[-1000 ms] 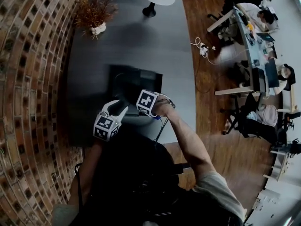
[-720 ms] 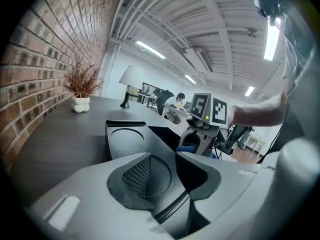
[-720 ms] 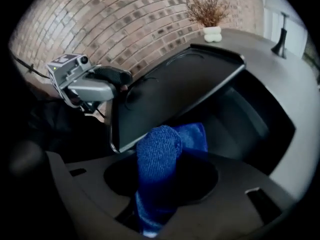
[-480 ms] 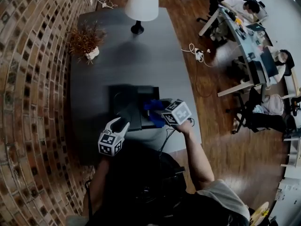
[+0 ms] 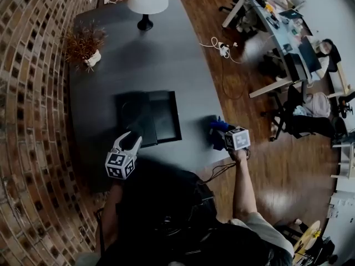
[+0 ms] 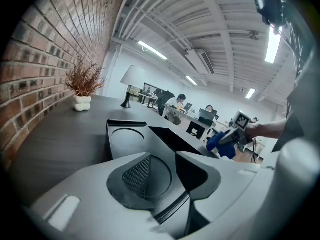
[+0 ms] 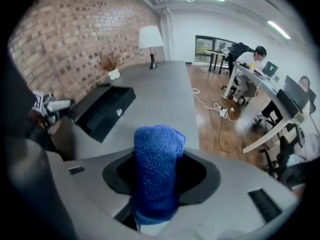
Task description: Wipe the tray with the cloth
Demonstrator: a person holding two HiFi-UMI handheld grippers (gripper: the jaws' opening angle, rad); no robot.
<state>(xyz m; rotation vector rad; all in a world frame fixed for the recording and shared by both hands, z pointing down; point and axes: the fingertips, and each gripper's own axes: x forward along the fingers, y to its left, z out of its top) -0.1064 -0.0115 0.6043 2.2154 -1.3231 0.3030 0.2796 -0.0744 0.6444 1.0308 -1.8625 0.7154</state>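
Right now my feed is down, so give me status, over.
Left tool shut on tray. Right tool holds cloth, jaws just easing open, off tray near table edge. Nothing between cloth and tray.
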